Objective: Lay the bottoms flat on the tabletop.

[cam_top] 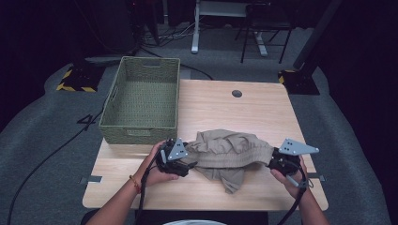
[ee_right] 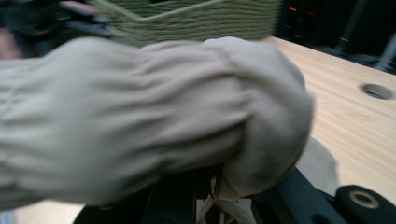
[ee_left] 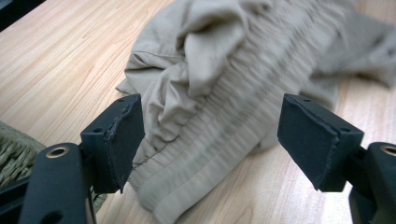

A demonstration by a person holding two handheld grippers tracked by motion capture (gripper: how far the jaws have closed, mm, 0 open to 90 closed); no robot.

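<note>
The right gripper was clamped on the end of the cloth, which lay bunched on the table. The left gripper stood with its jaws apart around the cloth's other end, pads clear of it. Beyond it, the basket sat at the table's left edge, nothing in it.

Beige ribbed garment, green woven basket, pale wood-grain table, black tools

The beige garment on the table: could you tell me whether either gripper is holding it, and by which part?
The right gripper is shut on the beige garment at its gathered band; the left gripper stands open around the other end.
</note>
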